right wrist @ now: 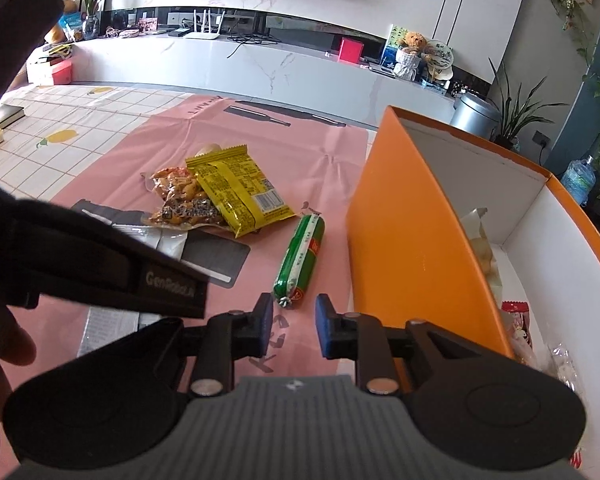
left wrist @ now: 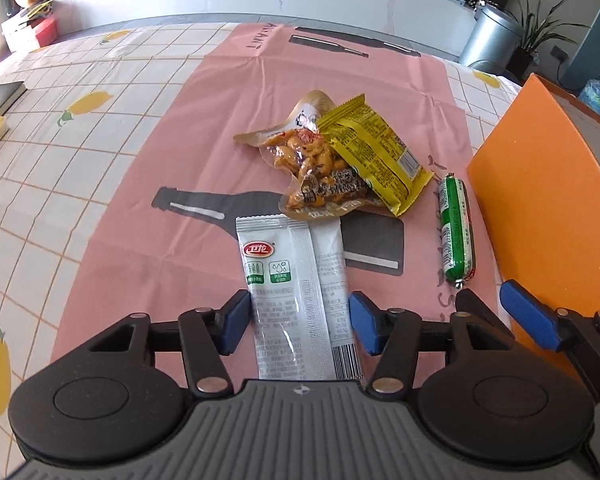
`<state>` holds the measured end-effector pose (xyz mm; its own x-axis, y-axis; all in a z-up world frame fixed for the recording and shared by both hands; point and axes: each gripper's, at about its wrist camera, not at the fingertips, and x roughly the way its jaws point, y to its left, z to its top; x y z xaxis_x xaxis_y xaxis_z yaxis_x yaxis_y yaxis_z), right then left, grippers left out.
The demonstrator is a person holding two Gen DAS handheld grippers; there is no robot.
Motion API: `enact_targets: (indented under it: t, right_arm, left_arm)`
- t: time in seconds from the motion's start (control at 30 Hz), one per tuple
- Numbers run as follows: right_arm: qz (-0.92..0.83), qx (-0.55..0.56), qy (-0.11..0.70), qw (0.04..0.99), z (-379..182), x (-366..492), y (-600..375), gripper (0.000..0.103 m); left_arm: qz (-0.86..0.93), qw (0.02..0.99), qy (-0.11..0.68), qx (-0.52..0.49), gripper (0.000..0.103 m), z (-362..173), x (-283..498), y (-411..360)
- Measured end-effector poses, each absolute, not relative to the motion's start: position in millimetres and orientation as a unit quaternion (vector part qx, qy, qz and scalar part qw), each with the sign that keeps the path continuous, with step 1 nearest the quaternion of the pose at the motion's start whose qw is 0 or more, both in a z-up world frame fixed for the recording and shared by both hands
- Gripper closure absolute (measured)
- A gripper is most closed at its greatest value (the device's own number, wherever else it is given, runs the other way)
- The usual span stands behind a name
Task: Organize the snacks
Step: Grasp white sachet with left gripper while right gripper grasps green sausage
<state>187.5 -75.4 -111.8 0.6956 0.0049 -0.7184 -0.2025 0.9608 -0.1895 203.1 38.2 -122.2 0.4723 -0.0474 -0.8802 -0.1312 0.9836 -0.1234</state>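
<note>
Snacks on pink mat [left wrist: 140, 208], "ANANT"-like print, lemon tablecloth [left wrist: 60, 140].
Left gripper [left wrist: 300, 320] jaws apart astride white sachet [left wrist: 296, 292], red logo; right gripper [right wrist: 290, 328] apart near green sausage [right wrist: 300, 256], orange box [right wrist: 400, 220].

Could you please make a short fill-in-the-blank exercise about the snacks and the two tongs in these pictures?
1. The white packet lies between the open fingers of the ____ tongs.
2. The sausage in front of the right tongs has a ____ wrapper.
3. The yellow packet lies partly on top of the clear ____ pouch.
4. The box is ____.

Missing words: left; green; snack; orange
</note>
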Motion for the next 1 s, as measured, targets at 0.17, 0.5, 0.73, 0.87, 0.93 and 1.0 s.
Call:
enact_targets:
  t: [0.17, 0.5, 0.73, 0.87, 0.93, 1.0]
  right_arm:
    - [0.039, -0.122, 0.382, 0.915, -118, 199, -73, 0.078]
    - [0.031, -0.082, 0.403, 0.911, -127, 232, -71, 0.071]
    - [0.031, -0.066, 0.412, 0.908, -133, 246, -71, 0.071]
    - [0.032, -0.046, 0.42, 0.906, -136, 253, -74, 0.071]
    - [0.034, -0.044, 0.419, 0.906, -137, 254, -74, 0.071]
    - [0.037, -0.043, 0.42, 0.906, -137, 253, -74, 0.077]
  left_arm:
    - [-0.009, 0.854, 0.514, -0.074, 0.045, -122, 201, 61]
    - [-0.027, 0.846, 0.53, -0.043, 0.033, -123, 193, 83]
    - [0.006, 0.843, 0.537, -0.023, 0.033, -124, 189, 71]
    - [0.008, 0.847, 0.531, -0.017, 0.042, -124, 187, 68]
    - [0.007, 0.849, 0.529, -0.018, 0.044, -123, 186, 69]
    - [0.004, 0.85, 0.527, -0.018, 0.045, -123, 186, 70]
